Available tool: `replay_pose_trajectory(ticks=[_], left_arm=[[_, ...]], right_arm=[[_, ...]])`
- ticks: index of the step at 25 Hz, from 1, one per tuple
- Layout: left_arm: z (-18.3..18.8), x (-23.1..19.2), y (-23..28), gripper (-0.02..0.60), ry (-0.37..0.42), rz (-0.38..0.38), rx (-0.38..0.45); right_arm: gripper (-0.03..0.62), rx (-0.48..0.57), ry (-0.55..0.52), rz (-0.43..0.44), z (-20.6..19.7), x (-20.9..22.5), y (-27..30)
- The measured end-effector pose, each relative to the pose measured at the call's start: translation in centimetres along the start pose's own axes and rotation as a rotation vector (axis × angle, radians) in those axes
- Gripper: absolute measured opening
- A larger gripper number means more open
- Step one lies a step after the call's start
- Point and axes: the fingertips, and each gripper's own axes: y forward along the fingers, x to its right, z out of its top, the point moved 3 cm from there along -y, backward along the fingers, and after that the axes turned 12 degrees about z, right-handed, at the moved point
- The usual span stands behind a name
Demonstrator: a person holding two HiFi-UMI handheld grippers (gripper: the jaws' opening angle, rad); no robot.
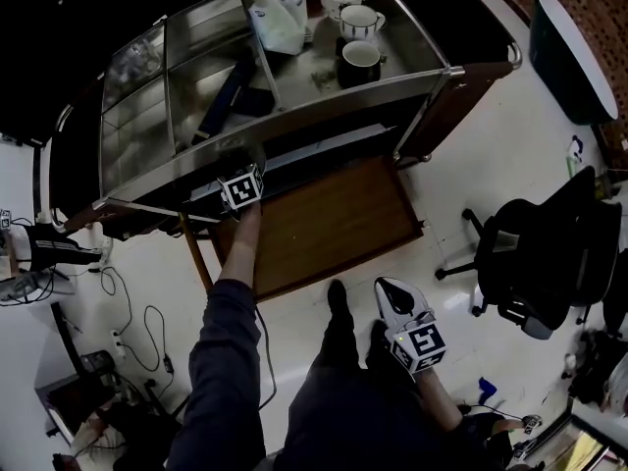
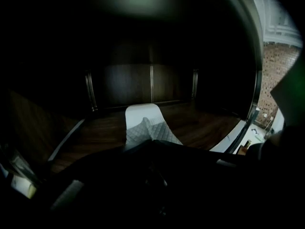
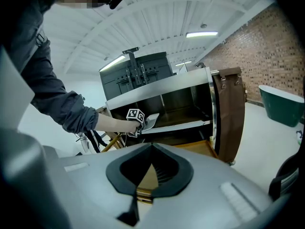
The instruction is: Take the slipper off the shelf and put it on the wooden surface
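**Q:** Where is the slipper, and what holds it?

**A:** The white quilted fabric slipper [image 2: 143, 122] sits on the dark wooden shelf [image 2: 205, 125] inside the steel-framed cabinet [image 1: 324, 101], toe pointing away from you. Your left gripper [image 2: 150, 143] is clenched on the slipper's upper, and the cloth puckers into a peak at the tips. Your right gripper [image 3: 151, 146] is closed on nothing and hangs low beside your leg.

**Q:** How should the withdrawal go?

**A:** The hold looks like a pinch of soft fabric only, so the sole probably hangs free. Draw the slipper straight back along the shelf, lifted slightly so the heel does not catch the front lip, and keep below the steel rail above. Then lower it to the brown wooden platform [image 1: 334, 226] on the floor just in front of the cabinet. Set the sole flat before you let go. A jerk would likely tear the cloth from the pinch.
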Motion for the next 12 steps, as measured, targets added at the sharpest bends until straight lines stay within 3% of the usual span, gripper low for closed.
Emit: replay_pose_trajectory(ticks=[5,9,12], left_arm=[[-1.0,0.6,-9.0,0.026,-0.096,-0.091,0.062],[-6.8,0.3,-18.0,0.026,-0.156,-0.104,0.042],[-13.5,0.4,-21.7,0.026,-0.165,-0.075,-0.03]], right_arm=[[0.002,0.009,0.01,0.013,-0.5,-1.2,-0.6],[0.002,0.008,0.005,0.035,-0.6,-2.1,-1.0],[0.002,0.016,0.003,0.039,-0.5,-2.1,-0.9]])
